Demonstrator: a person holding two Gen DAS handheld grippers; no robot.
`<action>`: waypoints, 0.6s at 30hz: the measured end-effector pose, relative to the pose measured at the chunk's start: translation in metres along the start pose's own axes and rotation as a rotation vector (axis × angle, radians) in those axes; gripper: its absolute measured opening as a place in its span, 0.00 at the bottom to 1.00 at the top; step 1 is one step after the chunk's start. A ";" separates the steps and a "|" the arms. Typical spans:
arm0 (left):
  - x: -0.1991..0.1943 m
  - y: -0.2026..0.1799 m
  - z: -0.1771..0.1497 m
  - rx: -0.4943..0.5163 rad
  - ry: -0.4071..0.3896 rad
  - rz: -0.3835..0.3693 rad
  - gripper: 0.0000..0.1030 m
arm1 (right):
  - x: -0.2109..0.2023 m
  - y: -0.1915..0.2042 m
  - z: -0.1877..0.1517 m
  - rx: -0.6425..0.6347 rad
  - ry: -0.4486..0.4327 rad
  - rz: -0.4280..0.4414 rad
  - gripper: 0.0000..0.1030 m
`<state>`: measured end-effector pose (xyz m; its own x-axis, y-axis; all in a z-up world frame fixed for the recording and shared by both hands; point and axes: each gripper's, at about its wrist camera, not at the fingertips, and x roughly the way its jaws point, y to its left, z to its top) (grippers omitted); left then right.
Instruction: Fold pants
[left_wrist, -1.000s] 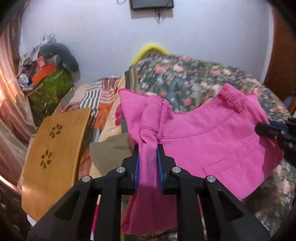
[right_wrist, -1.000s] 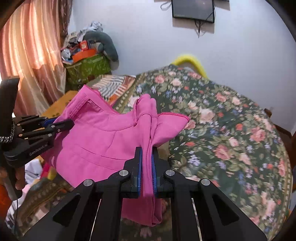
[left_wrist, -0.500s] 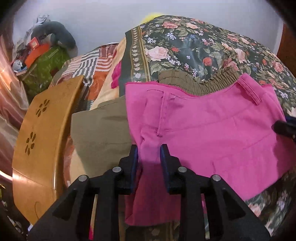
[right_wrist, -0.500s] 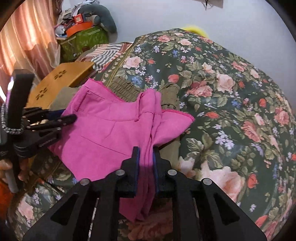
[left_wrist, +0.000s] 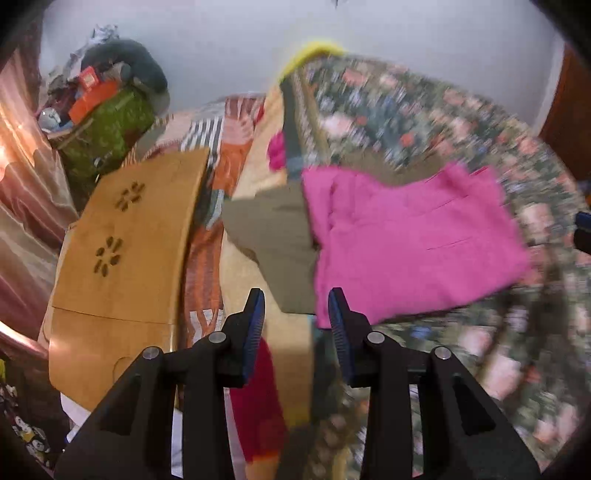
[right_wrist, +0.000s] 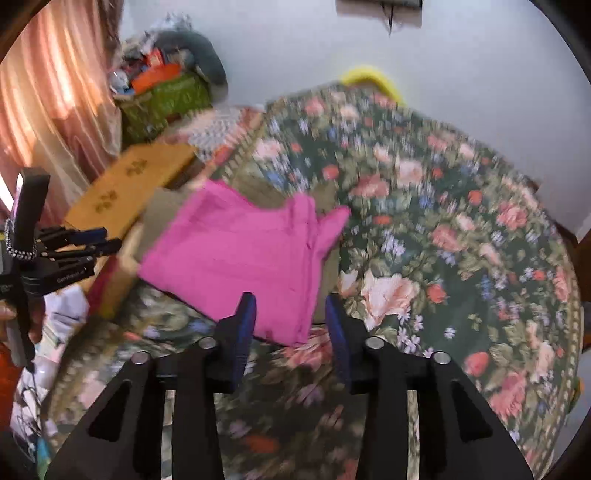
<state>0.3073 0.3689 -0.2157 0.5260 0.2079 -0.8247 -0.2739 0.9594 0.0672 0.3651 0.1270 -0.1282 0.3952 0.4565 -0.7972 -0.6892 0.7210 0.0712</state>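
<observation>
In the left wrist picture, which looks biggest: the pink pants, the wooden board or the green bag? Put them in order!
As they look in that view:
1. pink pants and wooden board: about alike; the board is nearer the camera, so I won't rank them.
2. green bag: clearly smallest, but also farthest away.

The left claw (left_wrist: 296, 308) has just been opening, nothing between its pads; folded pink pants (left_wrist: 410, 243) lie ahead-right on the bed (left_wrist: 424, 122).
</observation>
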 end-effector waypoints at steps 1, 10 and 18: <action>-0.017 -0.001 0.000 0.000 -0.025 -0.014 0.35 | -0.013 0.005 0.000 -0.007 -0.027 0.002 0.35; -0.205 -0.025 -0.019 0.014 -0.335 -0.099 0.35 | -0.154 0.053 -0.006 -0.020 -0.333 0.014 0.35; -0.334 -0.043 -0.068 0.029 -0.592 -0.112 0.38 | -0.253 0.100 -0.045 -0.041 -0.566 0.030 0.35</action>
<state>0.0883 0.2453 0.0188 0.9116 0.1683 -0.3749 -0.1733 0.9847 0.0208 0.1692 0.0599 0.0536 0.6313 0.6926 -0.3489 -0.7237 0.6878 0.0559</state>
